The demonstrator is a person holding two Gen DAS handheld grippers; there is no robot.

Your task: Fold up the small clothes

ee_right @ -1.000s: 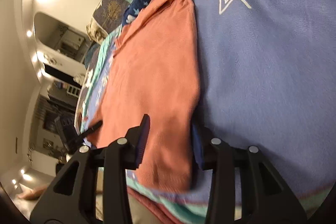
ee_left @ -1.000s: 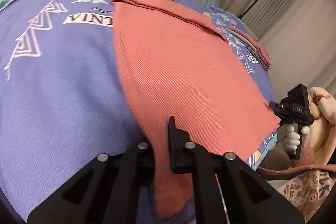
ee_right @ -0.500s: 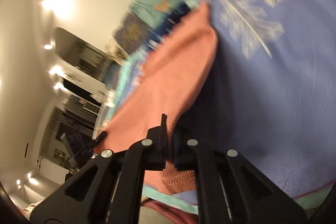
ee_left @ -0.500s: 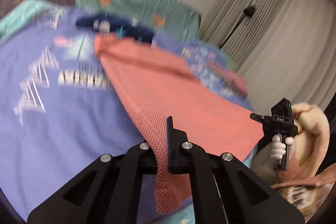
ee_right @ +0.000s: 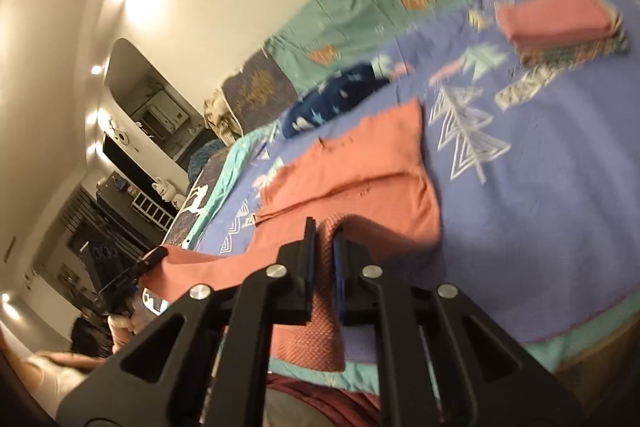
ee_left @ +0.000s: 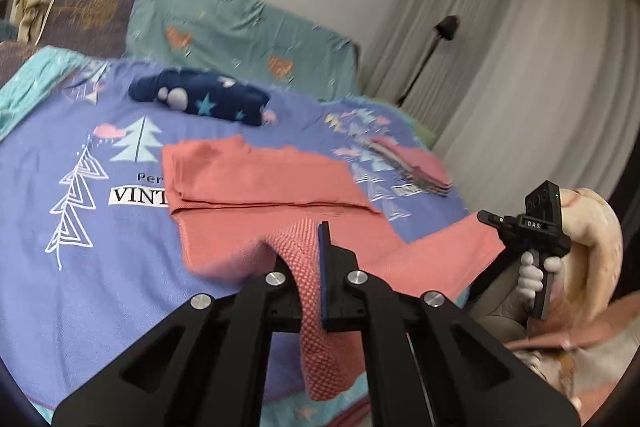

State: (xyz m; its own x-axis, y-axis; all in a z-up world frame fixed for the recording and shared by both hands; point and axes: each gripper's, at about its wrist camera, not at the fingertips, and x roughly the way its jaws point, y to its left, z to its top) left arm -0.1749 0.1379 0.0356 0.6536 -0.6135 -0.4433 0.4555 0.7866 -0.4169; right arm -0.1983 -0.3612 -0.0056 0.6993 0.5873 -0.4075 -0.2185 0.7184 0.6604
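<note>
A salmon-pink knit garment (ee_left: 256, 179) lies on the purple printed bedspread (ee_left: 72, 259), its far part flat and partly folded. My left gripper (ee_left: 308, 239) is shut on its near left corner and holds that edge lifted. My right gripper (ee_right: 322, 239) is shut on the near right corner of the garment (ee_right: 360, 179). The right gripper also shows in the left wrist view (ee_left: 532, 227), with the hem stretched between the two grippers above the bed.
A navy star-patterned garment (ee_left: 200, 99) lies at the back of the bed. A stack of folded clothes (ee_left: 416, 167) sits at the far right, pink piece on top (ee_right: 556, 15). Teal pillows (ee_left: 240, 35) line the wall. Curtains and a floor lamp (ee_left: 444, 31) stand right.
Both grippers have closed on the garment's near corners and lifted them up from the bed. The near edge now hangs raised and the views have tilted up toward the headboard.
</note>
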